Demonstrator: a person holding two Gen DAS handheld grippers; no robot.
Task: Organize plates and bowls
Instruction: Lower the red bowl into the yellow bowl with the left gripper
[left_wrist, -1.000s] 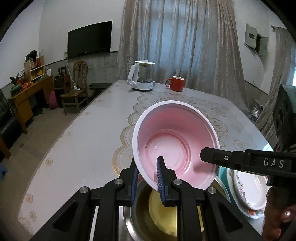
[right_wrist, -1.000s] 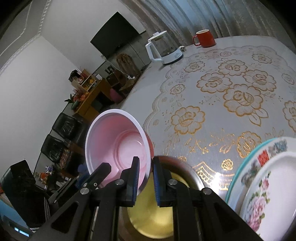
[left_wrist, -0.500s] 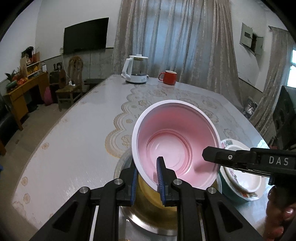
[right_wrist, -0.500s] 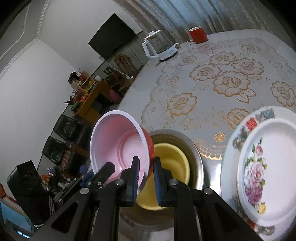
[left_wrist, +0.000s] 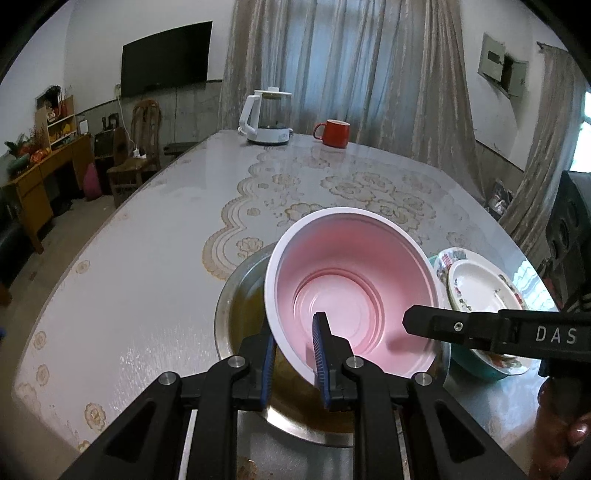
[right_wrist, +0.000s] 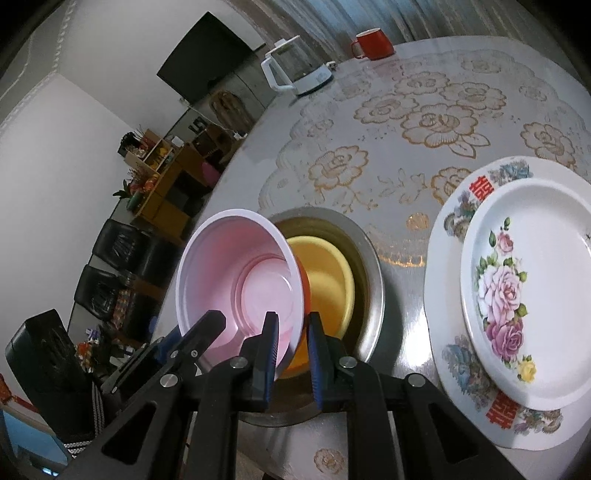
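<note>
A bowl, pink inside and red outside, hangs tilted above a steel basin. My left gripper is shut on its near rim. My right gripper is shut on the rim at another spot, and the bowl shows in its view too. A yellow bowl sits inside the steel basin. To the right, a small floral plate lies on a larger floral plate; the stack also shows in the left wrist view.
A white electric kettle and a red mug stand at the table's far end. The table has a lace-pattern cover. Chairs and a wooden cabinet stand on the left.
Both grippers have lifted and pulled back with the pink bowl. The steel basin, yellow bowl and plate stack show more fully below.
</note>
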